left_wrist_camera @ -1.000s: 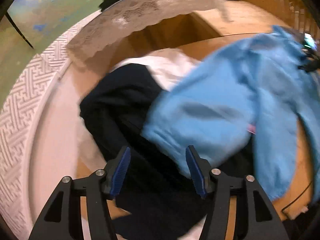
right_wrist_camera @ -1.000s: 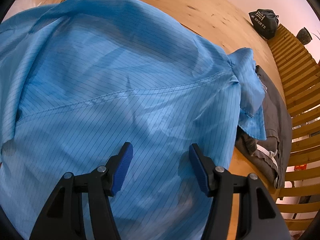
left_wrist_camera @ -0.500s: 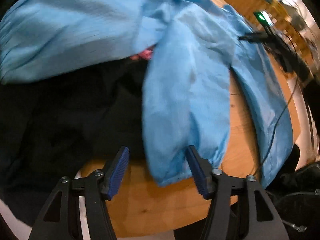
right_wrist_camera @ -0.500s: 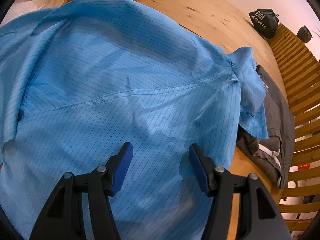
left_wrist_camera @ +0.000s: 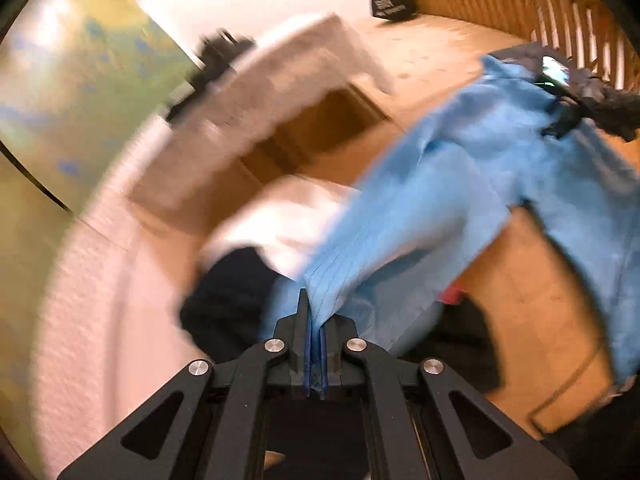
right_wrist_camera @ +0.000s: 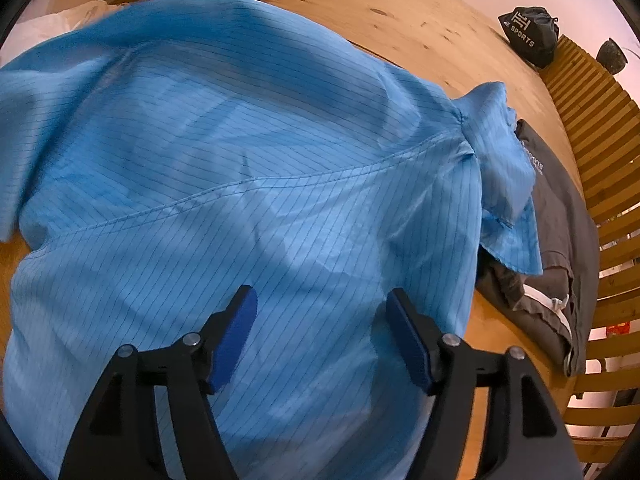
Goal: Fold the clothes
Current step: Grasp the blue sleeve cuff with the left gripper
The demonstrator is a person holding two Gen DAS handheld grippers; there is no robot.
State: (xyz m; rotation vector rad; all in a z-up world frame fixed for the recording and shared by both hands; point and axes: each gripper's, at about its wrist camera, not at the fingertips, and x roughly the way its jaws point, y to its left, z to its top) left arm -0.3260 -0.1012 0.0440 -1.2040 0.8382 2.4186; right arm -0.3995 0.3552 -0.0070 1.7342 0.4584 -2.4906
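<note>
A light blue pinstriped shirt (right_wrist_camera: 248,168) lies spread on the wooden table (right_wrist_camera: 420,28), back side up, its collar at the right. My right gripper (right_wrist_camera: 322,336) hovers open just over the shirt's back, nothing between its fingers. In the blurred left wrist view, my left gripper (left_wrist_camera: 316,344) is shut on the cuff of the blue shirt's sleeve (left_wrist_camera: 404,240), which is lifted and stretched back toward the shirt body (left_wrist_camera: 560,152). Beneath the sleeve lie a black garment (left_wrist_camera: 228,300) and a white garment (left_wrist_camera: 280,224).
A folded dark grey garment (right_wrist_camera: 556,240) lies by the shirt collar near a slatted wooden rail (right_wrist_camera: 600,152). A black sports bag (right_wrist_camera: 530,34) sits at the table's far end. A white lace cloth (left_wrist_camera: 256,120) hangs over a surface at the left.
My left gripper went from open above the sleeve end to shut on the cuff, then swung up with it. The right gripper stayed still and open over the shirt.
</note>
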